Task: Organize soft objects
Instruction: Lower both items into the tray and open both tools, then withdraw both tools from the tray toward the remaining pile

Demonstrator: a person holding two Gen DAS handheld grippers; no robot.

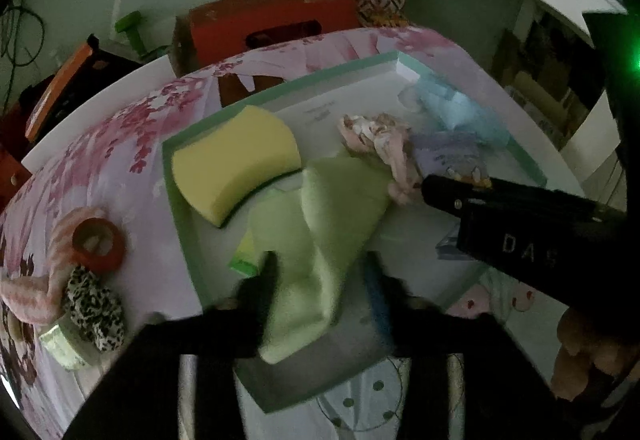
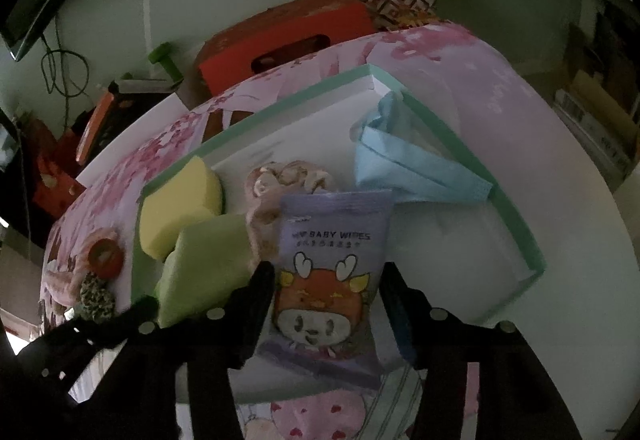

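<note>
We hold our left gripper (image 1: 320, 272) over the near edge of a shallow white tray with a mint-green rim (image 1: 176, 200), its jaws parted around a light green cloth (image 1: 320, 240); the cloth lies draped between the fingers, and we cannot tell whether the pads press on it. Behind the cloth, a yellow sponge (image 1: 236, 160) rests in the tray's left corner. A crumpled pinkish fabric piece (image 1: 384, 144) sits mid-tray, and a light blue face mask (image 2: 408, 168) lies against the far right corner.

Our right gripper (image 2: 328, 280) has its jaws apart on either side of a lilac pack of baby wipes (image 2: 332, 240), which lies in the tray just beside the green cloth; contact with the pads is unclear.

Left of the tray, on the pink floral tablecloth (image 1: 120, 128), lie a red tape roll (image 1: 98, 244), a leopard-print scrunchie (image 1: 94, 304) and a pink striped fabric piece (image 1: 28, 296).
</note>
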